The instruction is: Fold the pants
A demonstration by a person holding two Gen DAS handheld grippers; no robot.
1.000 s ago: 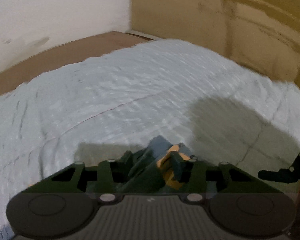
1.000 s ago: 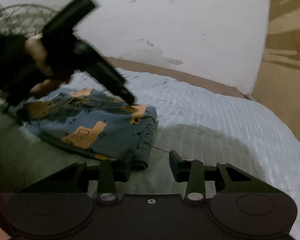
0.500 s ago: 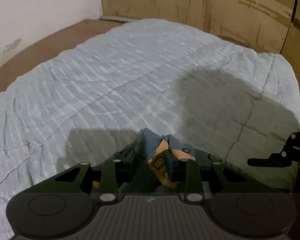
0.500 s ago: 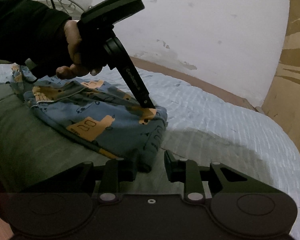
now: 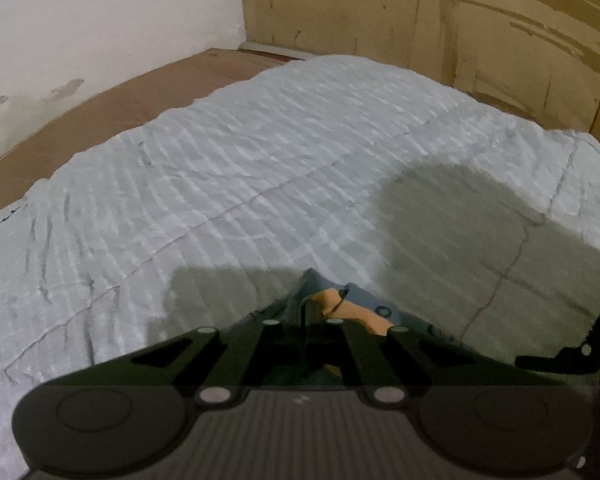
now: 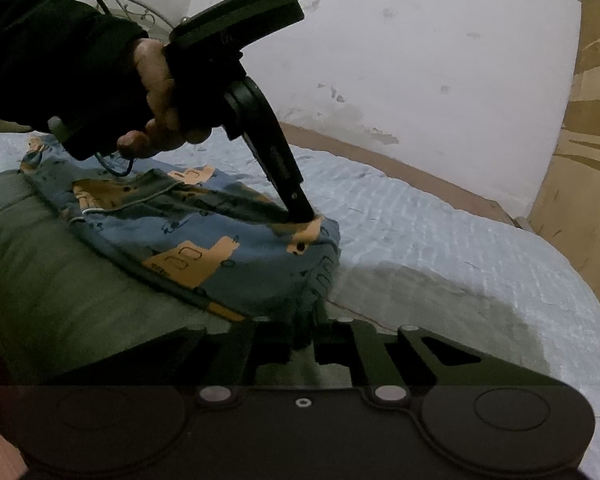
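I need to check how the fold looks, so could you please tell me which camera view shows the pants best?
The right wrist view: the blue cotton pants with orange prints lie folded on the pale quilt, almost wholly visible. The left wrist view shows only a bunched corner at the left tool.

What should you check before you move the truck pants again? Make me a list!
1. Left gripper pinching the pants: ok, its tips are shut on the far folded corner.
2. Right gripper pinching the near corner: ok, cloth sits between its closed fingers.
3. Both grips on the same folded edge: ok, they sit at opposite ends of it.
4. Layers lined up neatly: cannot tell, the waistband end is bunched under the hand.
5. Room on the bedspread ahead: ok, flat and bare.
6. Cable dangling near the cloth: not ok, it hangs over the pants.
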